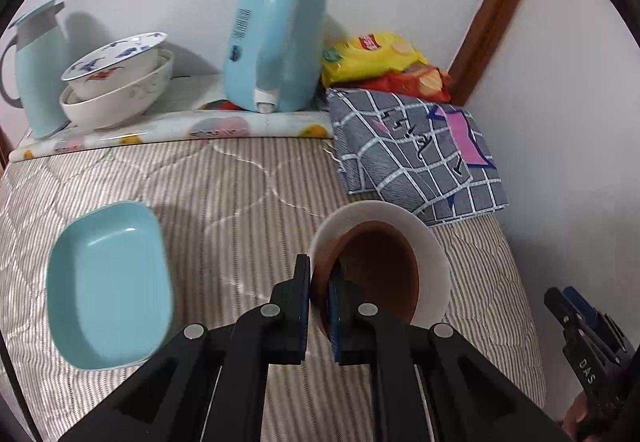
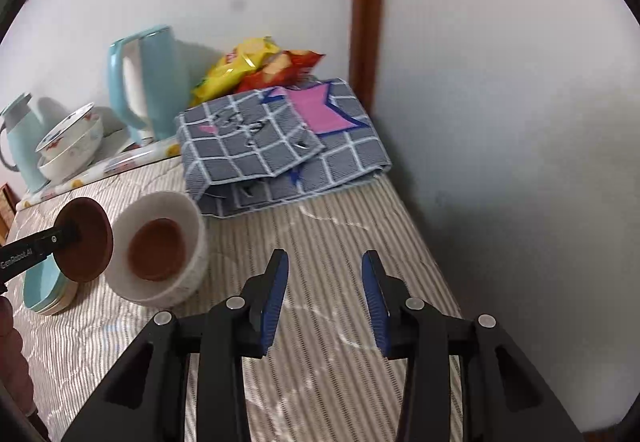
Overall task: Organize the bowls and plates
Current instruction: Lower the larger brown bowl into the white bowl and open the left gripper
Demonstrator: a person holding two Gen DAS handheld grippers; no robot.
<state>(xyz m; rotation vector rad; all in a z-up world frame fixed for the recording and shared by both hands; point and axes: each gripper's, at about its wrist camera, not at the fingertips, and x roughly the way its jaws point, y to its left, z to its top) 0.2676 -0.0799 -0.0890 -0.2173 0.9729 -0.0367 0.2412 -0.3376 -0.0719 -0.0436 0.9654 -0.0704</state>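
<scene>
My left gripper is shut on the rim of a small brown dish, held tilted just in front of a white bowl. The right wrist view shows that dish in the air beside the white bowl, which holds a second brown dish. A light blue rectangular dish lies to the left on the striped quilt; in the right wrist view it tops a short stack. My right gripper stands open over bare quilt with nothing between its fingers.
Two patterned bowls are stacked at the back left by a pale blue jug. A blue kettle, snack bags and a folded checked cloth line the back. Walls close off the right side.
</scene>
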